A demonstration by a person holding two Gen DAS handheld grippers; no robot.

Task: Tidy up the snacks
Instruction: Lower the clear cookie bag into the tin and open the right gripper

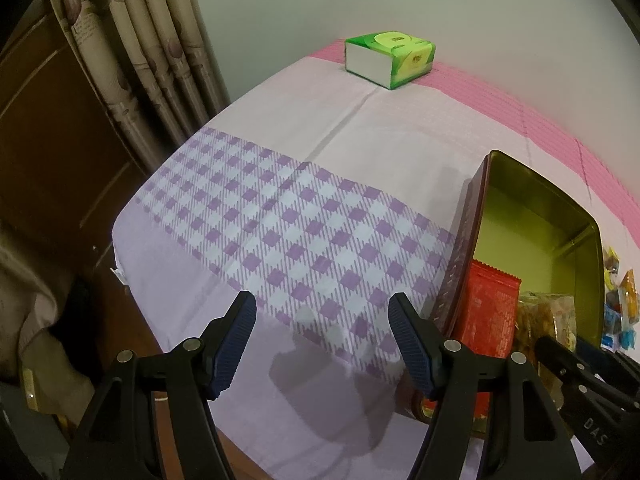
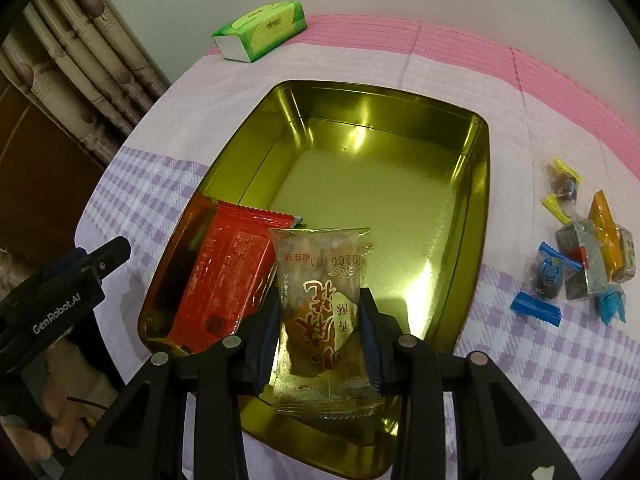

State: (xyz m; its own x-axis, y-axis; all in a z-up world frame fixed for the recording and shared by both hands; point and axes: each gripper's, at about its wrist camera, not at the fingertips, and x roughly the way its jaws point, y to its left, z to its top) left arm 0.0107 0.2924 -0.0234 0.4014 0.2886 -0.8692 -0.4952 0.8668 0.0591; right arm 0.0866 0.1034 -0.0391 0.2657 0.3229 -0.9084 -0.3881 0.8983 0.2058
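On the table [image 2: 460,80], under its pink and purple-check cloth, your gold tin [image 2: 384,184] sits open with a red packet [image 2: 228,272] leaning on its left wall. Green tissue pack [image 2: 260,30] at the far edge. Your right claw [image 2: 320,344] is clamped on a clear snack pouch [image 2: 320,312], held over the tin's near end. Your left claw [image 1: 322,344] is spread wide, gripping nothing, over cloth left of the tin. Loose candies [image 2: 580,248] lie right of the tin.
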